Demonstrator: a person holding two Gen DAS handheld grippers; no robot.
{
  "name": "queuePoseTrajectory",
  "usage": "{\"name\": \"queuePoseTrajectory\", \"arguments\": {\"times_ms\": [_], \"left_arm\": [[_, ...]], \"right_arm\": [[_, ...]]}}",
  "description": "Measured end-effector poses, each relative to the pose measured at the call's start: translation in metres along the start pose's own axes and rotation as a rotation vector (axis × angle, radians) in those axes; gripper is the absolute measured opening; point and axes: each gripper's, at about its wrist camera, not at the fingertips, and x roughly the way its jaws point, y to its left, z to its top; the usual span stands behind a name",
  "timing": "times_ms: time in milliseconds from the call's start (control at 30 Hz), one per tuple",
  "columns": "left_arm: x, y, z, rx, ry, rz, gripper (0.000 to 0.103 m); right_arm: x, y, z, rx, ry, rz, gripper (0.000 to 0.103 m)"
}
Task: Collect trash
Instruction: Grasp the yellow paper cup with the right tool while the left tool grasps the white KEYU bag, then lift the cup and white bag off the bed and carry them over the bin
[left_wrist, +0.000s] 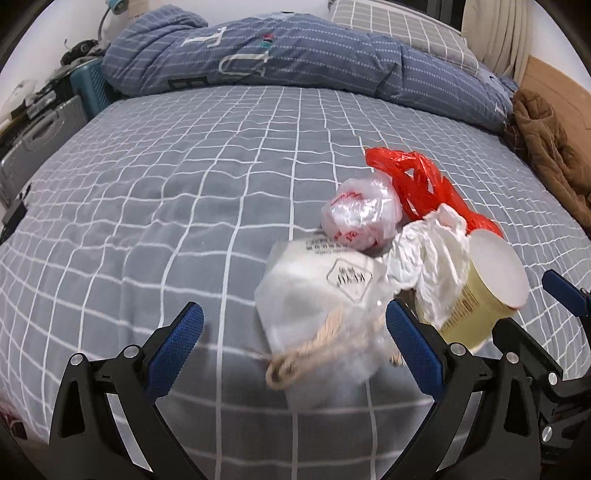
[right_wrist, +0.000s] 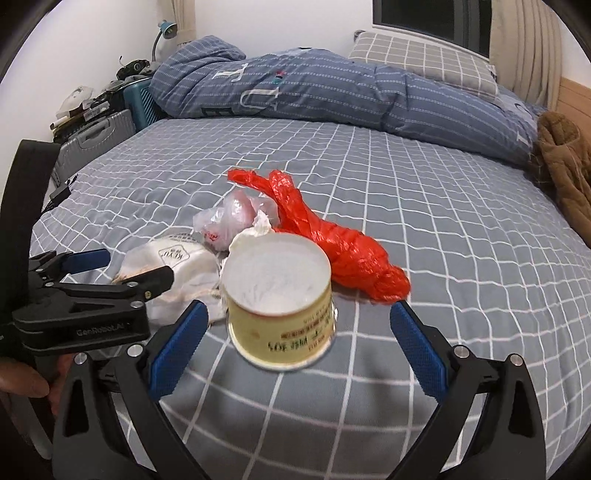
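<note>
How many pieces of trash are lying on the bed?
5: yellow cup nearest, white paper bag to its left, crumpled tissue between them, clear plastic bag and red plastic bag behind. Others may be hidden underneath.

cup (right_wrist: 279, 291) on bed (right_wrist: 461, 295), bags (right_wrist: 332, 236) behind it.

red bag (right_wrist: 332, 240): 1 | clear bags (right_wrist: 236, 218): 2 | tissue (left_wrist: 432, 254): 1 | cup (right_wrist: 280, 299): 1

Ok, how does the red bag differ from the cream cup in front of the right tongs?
The red plastic bag is bright red, soft, twisted and crumpled flat along the bedsheet; the cream cup is pale yellow, rigid and round, standing with its opening upward. The cup sits nearer, between the open right tongs; the bag lies behind it. Both rest in one trash pile.
</note>
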Motion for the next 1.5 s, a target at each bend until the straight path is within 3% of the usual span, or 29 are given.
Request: {"name": "queuePoseTrajectory", "arguments": {"times_ms": [233, 333, 400, 600, 1500], "left_arm": [[0.025, -0.001, 0.008, 0.024, 0.033, -0.018, 0.089], [0.033, -0.005, 0.010, 0.041, 0.043, -0.036, 0.079], [0.038, -0.010, 0.009, 0.057, 0.056, -0.050, 0.065], [0.042, -0.010, 0.010, 0.046, 0.062, -0.072, 0.053], [-0.016, -0.004, 0.002, -0.021, -0.027, -0.081, 0.049]], "right_arm": [[0.021, 0.001, 0.007, -0.038, 0.026, 0.030, 0.084], [0.028, 0.003, 0.009, -0.043, 0.035, 0.048, 0.077], [0.032, 0.005, 0.009, -0.048, 0.046, 0.070, 0.071], [0.033, 0.007, 0.007, -0.057, 0.039, 0.077, 0.069], [-0.016, -0.013, -0.001, 0.014, -0.010, 0.076, 0.069]]}}
